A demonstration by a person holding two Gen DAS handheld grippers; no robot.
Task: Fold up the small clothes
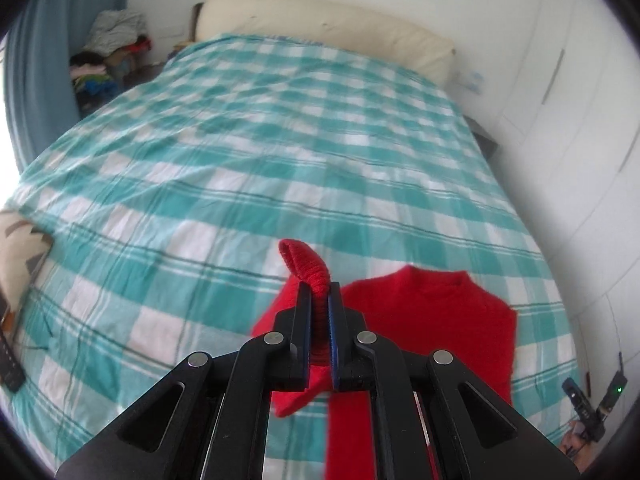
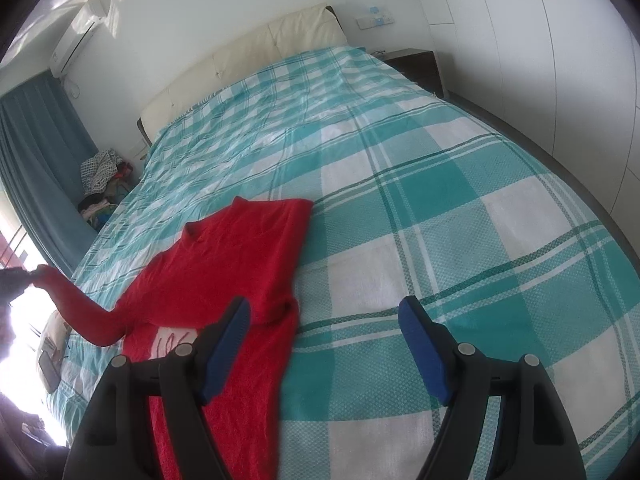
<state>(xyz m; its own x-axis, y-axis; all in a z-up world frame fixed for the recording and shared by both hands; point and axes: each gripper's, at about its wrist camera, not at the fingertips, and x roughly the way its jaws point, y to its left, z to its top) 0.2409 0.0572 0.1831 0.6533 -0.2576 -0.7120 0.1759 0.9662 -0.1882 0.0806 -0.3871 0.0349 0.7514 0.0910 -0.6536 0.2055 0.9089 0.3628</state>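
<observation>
Ribbed red cuff (image 1: 310, 268) pinched in left tool (image 1: 320, 300).

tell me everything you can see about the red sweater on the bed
The red sweater is a small knit with a raised round collar, fuzzy-looking wool, lying flat on the teal checked bedspread. One side is already folded over the body, giving a straight edge there. A white patch with red marks shows near its lower part. The other sleeve is lifted off the bed, its ribbed cuff pinched in the shut jaws of the left gripper. The right gripper hangs open above the hem, not touching.
</observation>
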